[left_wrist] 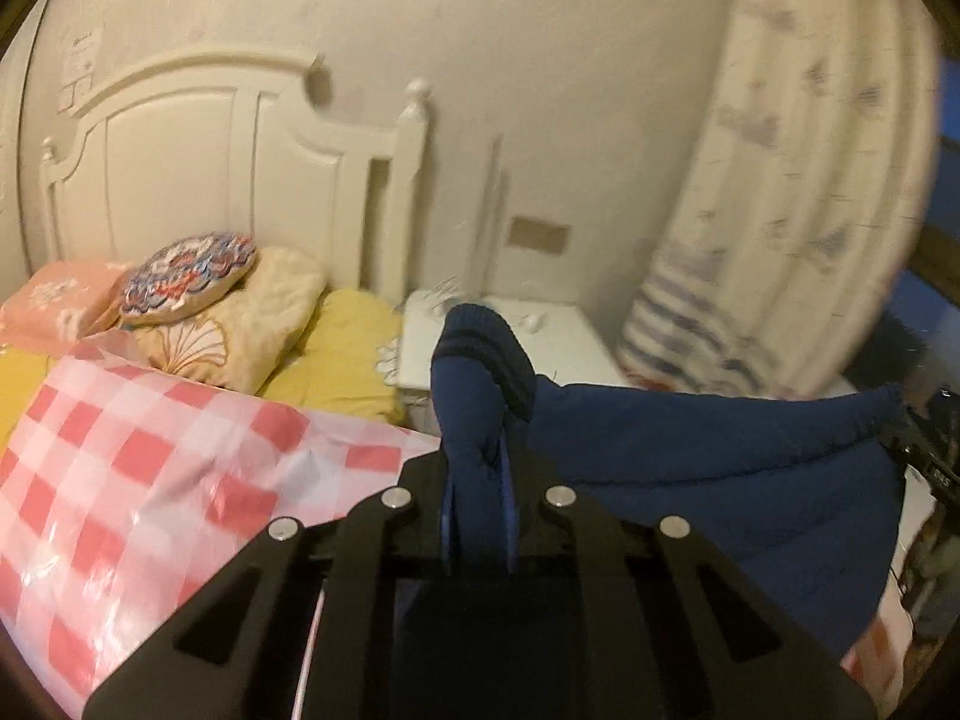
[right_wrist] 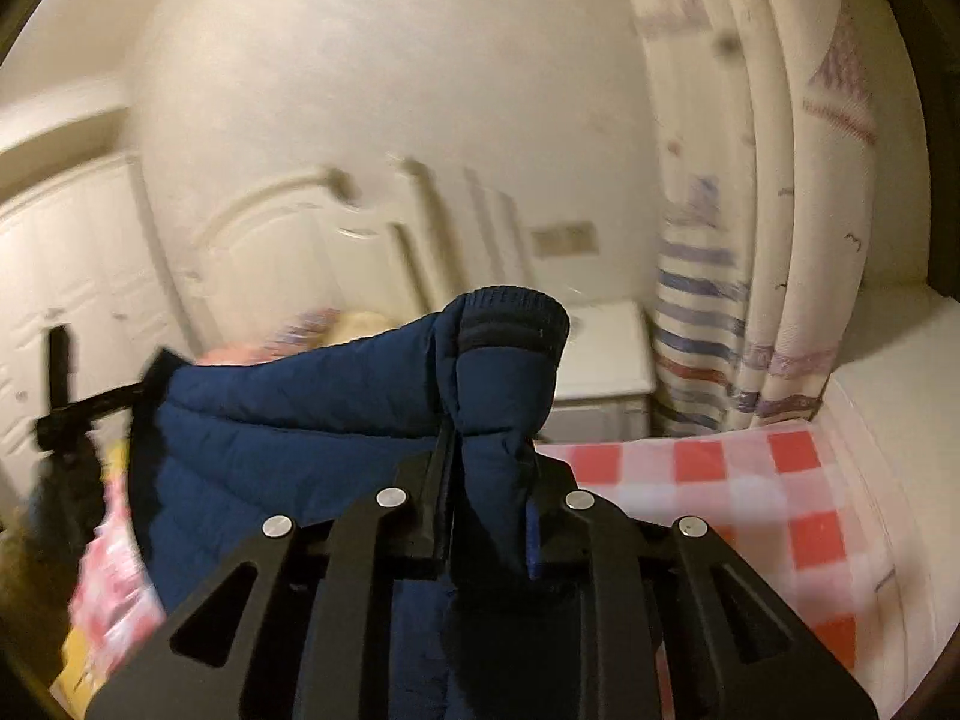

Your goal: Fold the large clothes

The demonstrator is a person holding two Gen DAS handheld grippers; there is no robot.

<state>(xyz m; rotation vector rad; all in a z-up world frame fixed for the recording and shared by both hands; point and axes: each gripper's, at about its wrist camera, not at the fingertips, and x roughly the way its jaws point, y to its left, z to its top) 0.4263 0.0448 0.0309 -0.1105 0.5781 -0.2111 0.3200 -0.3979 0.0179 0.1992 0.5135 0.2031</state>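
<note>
Above the bed (left_wrist: 150,480), in the left wrist view, the left gripper (left_wrist: 478,480) has its jaws clamped on a ribbed cuff end of the navy padded jacket (left_wrist: 720,480), and the cloth stretches from there to the right, where a dark shape at the edge is probably the other gripper, though it is too blurred to be sure. The jacket hangs in the air over the pink checked cover (left_wrist: 120,450); pillows (left_wrist: 240,324) and a white nightstand (left_wrist: 540,348) stand behind. In the right wrist view, the right gripper (right_wrist: 486,480) is likewise closed on a cuffed corner of the jacket (right_wrist: 288,438), which spreads to the left toward the left gripper (right_wrist: 66,414). The checked cover (right_wrist: 750,510) lies below at the right. I judge the task to be at an early stage: the garment is lifted and held wide, but no fold is visible, so laying it flat and all folds remain.
</note>
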